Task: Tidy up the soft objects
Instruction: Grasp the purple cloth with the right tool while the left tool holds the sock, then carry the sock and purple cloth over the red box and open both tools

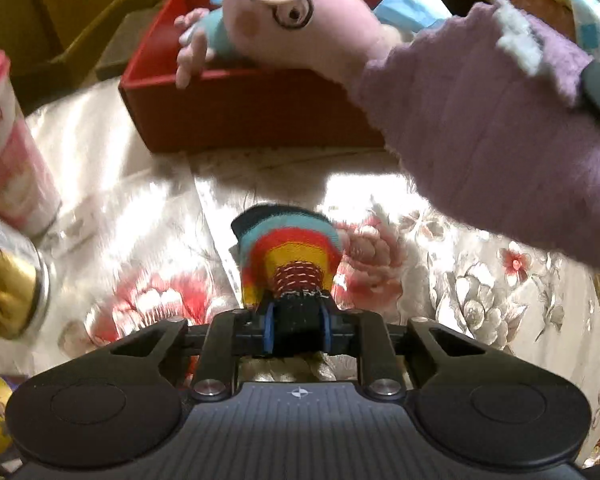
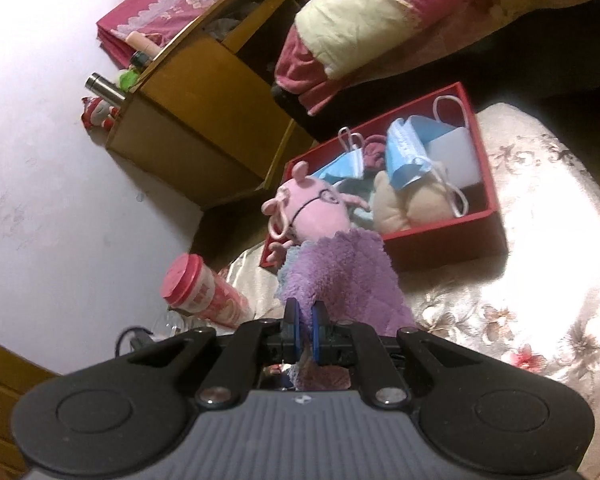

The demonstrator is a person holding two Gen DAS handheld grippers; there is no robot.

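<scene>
My left gripper (image 1: 298, 322) is shut on a rainbow-striped sock (image 1: 290, 246) that hangs down over the floral satin cloth (image 1: 140, 216). A fluffy purple sock (image 2: 340, 276) is pinched in my right gripper (image 2: 303, 326), which is shut on it; in the left wrist view that purple sock (image 1: 488, 152) hangs across the upper right. Beyond both stands a red box (image 1: 236, 116) with a pink pig plush (image 1: 296, 24) draped over its near wall. Inside the red box (image 2: 448, 246) lie blue face masks (image 2: 406, 150), a beige plush (image 2: 412, 204) and the pig plush (image 2: 314, 210).
A pink-lidded cup (image 1: 10, 152) and a gold can (image 1: 12, 292) stand at the left of the cloth. A wooden cabinet (image 2: 204, 120) with a steel flask (image 2: 104, 88) beside it sits behind the box. Folded pink and cream bedding (image 2: 380, 12) lies at the upper right.
</scene>
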